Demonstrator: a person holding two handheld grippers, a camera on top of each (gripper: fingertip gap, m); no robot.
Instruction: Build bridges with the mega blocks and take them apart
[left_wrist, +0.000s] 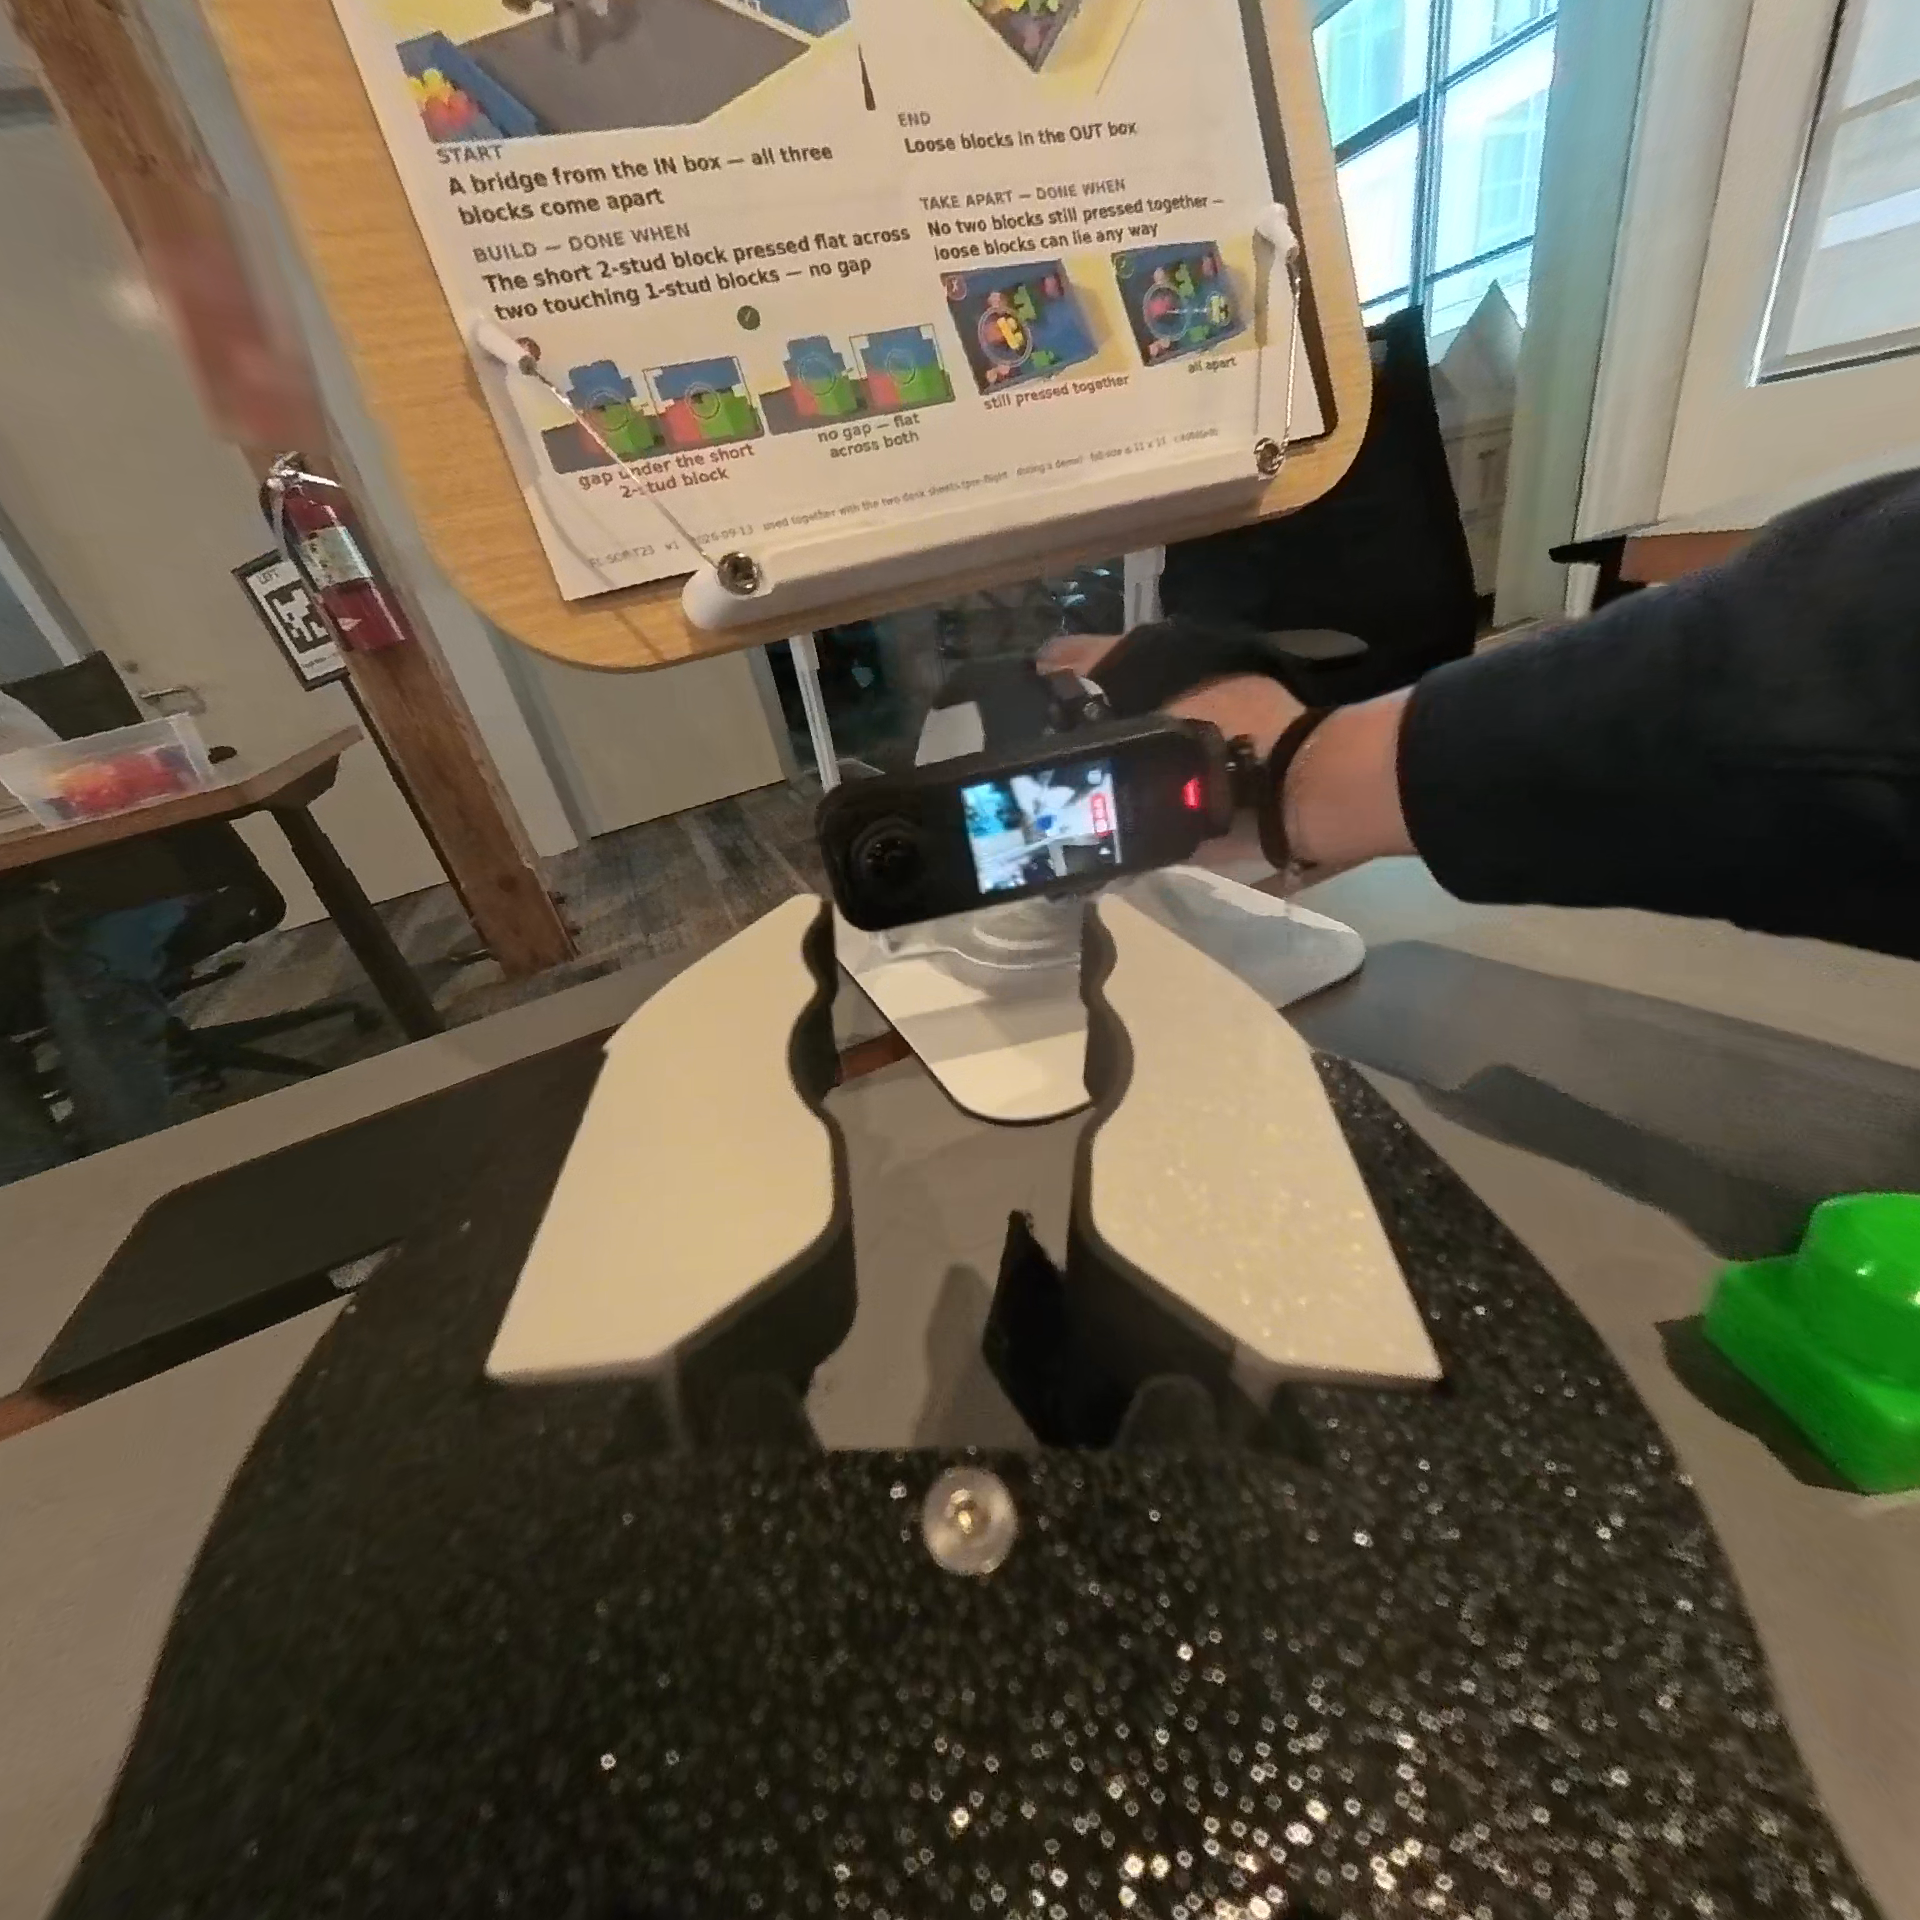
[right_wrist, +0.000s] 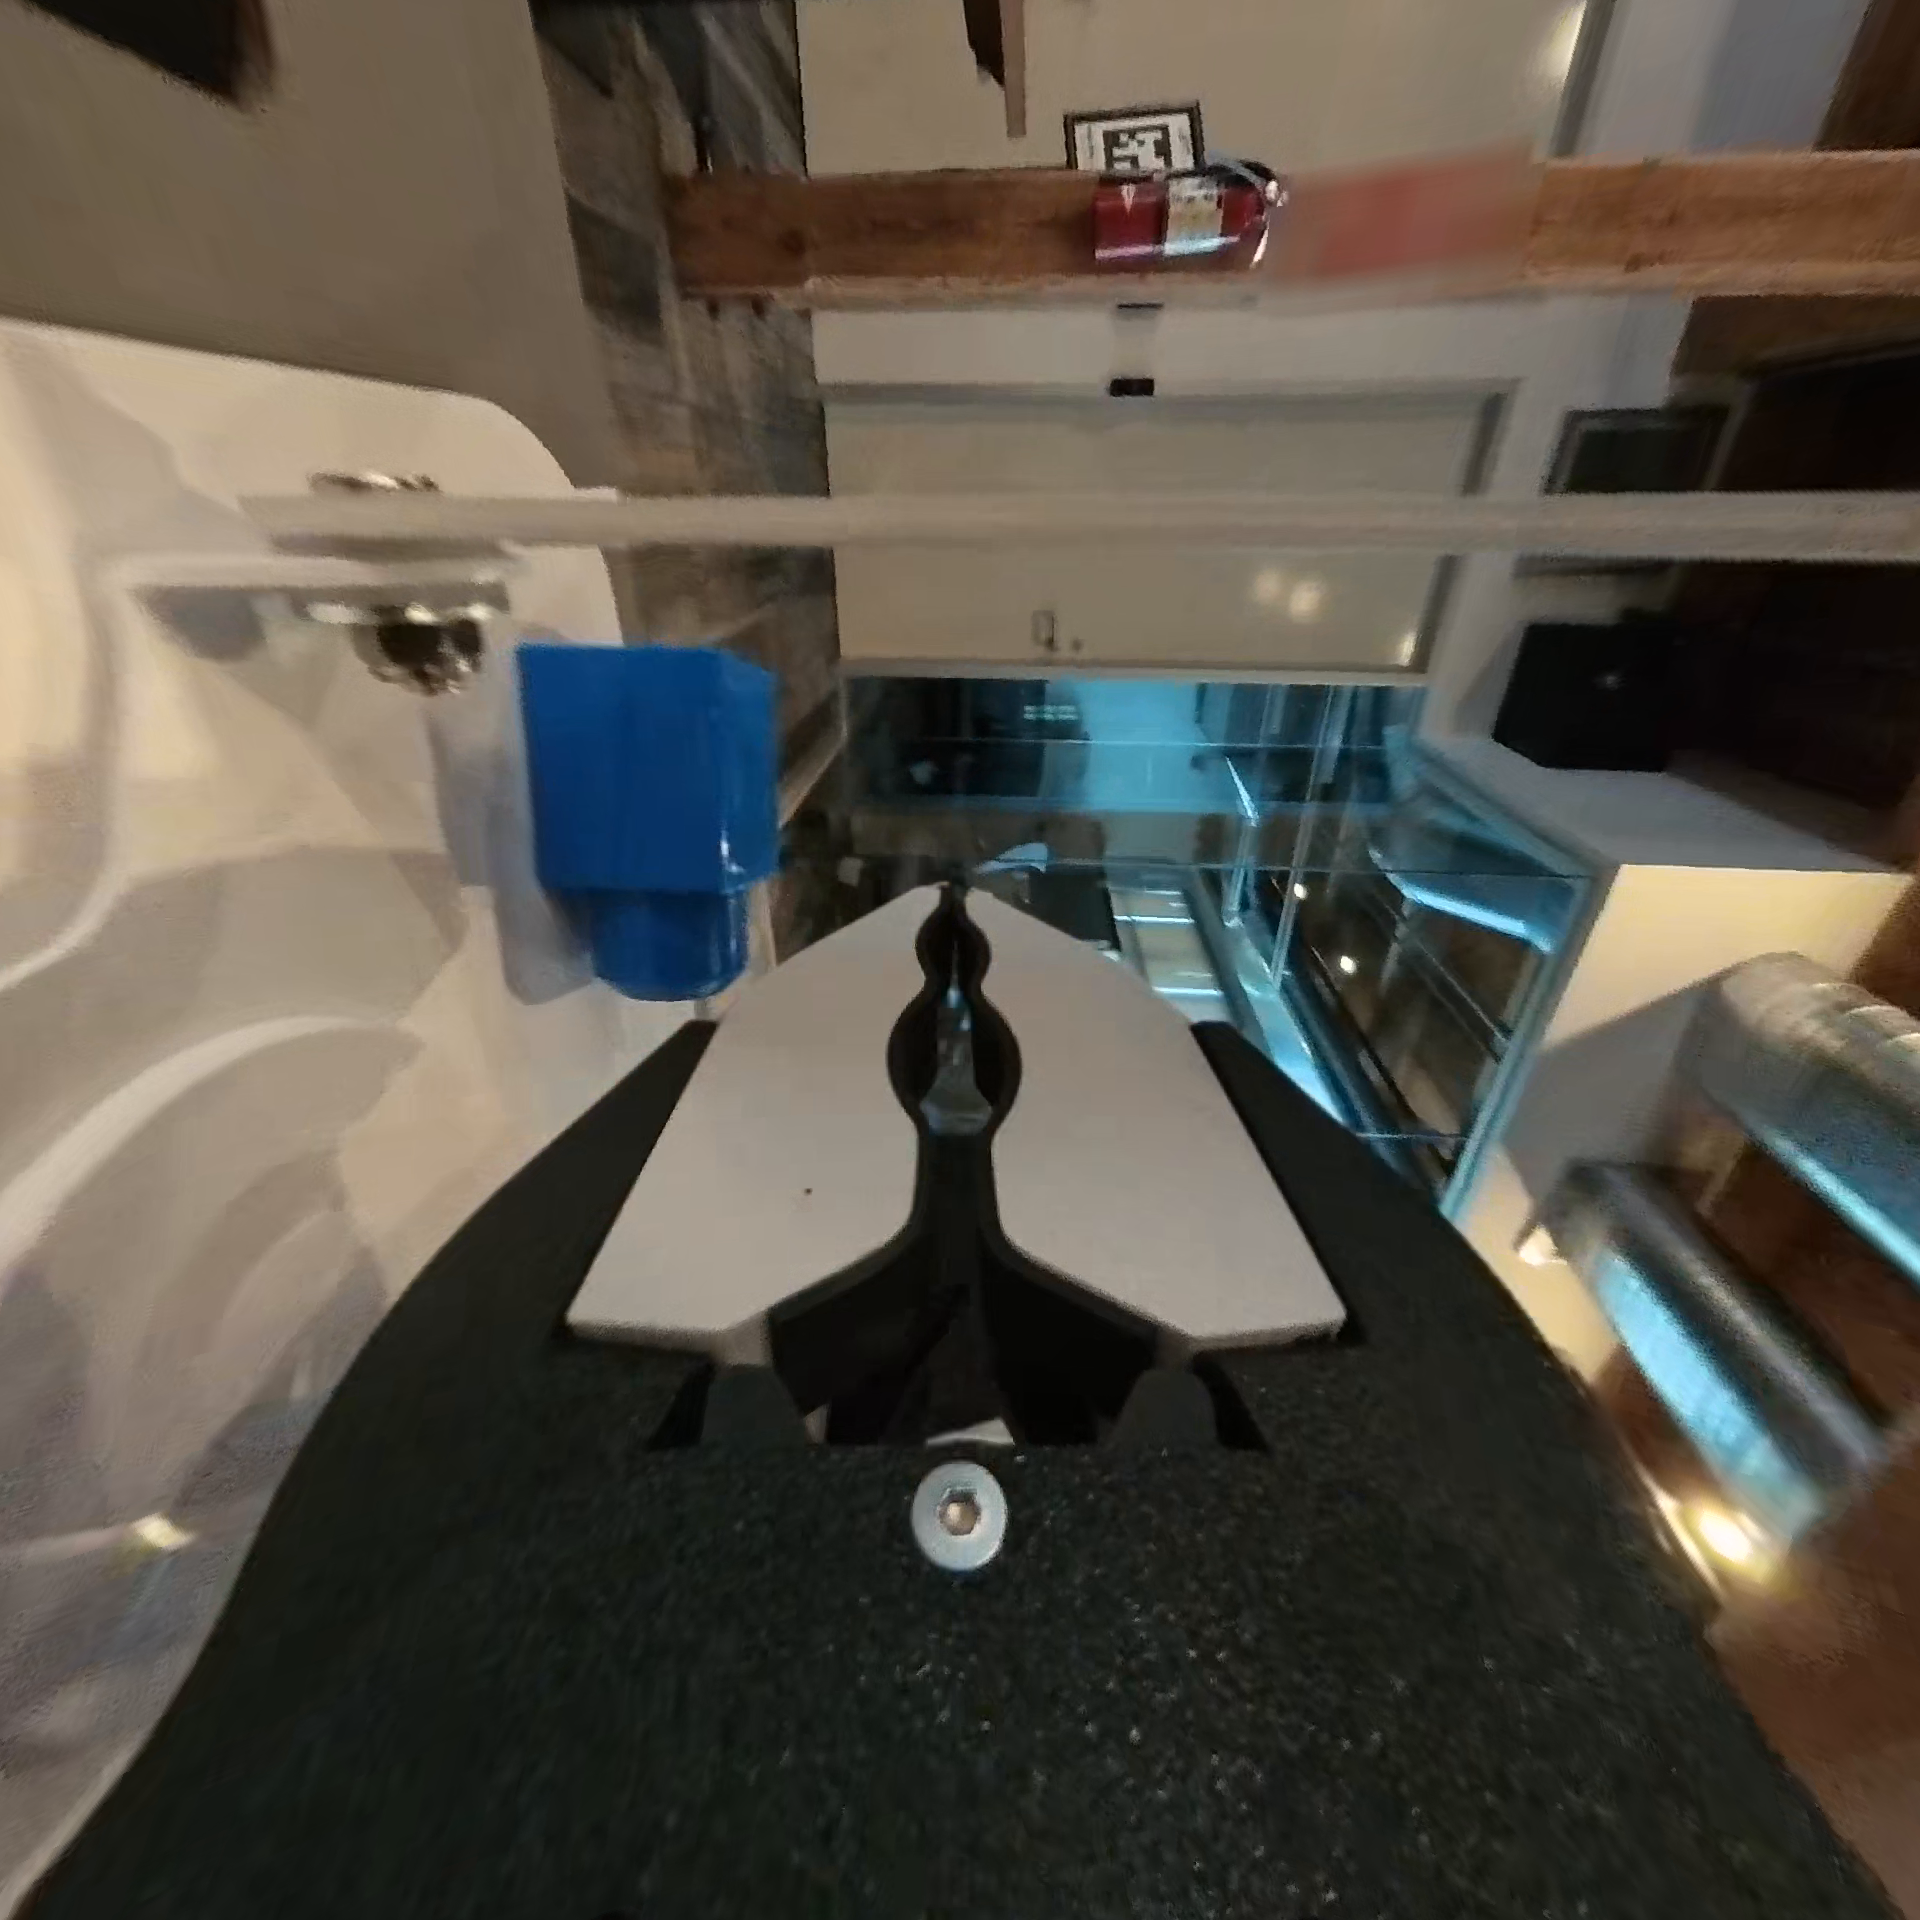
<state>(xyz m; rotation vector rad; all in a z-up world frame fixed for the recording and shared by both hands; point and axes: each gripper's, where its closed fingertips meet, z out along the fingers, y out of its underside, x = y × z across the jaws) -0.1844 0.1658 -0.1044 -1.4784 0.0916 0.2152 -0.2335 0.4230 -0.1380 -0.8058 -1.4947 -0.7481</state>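
Left tongs (left_wrist: 956, 997) released above the tabletop (left_wrist: 1558, 1039), right tongs (right_wrist: 951, 904) clenched empty, turned sideways; best levelled before reaching the green block (left_wrist: 1829, 1340) at right.

Glossy green plastic block (left_wrist: 1829, 1340) on smooth matt grey bench (left_wrist: 1558, 1195). Matt pale-grey plastic fingers (left_wrist: 686, 1174) on rough speckled black base. Blue glossy plastic block (right_wrist: 644, 800); rough wooden beam (right_wrist: 935, 239).

A grey table (left_wrist: 1455, 1039) carries a green block (left_wrist: 1829, 1340) — and a white stand base (left_wrist: 1247, 935).

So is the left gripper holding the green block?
No, the left gripper is open and empty; the green block sits apart on the table, off to its right.
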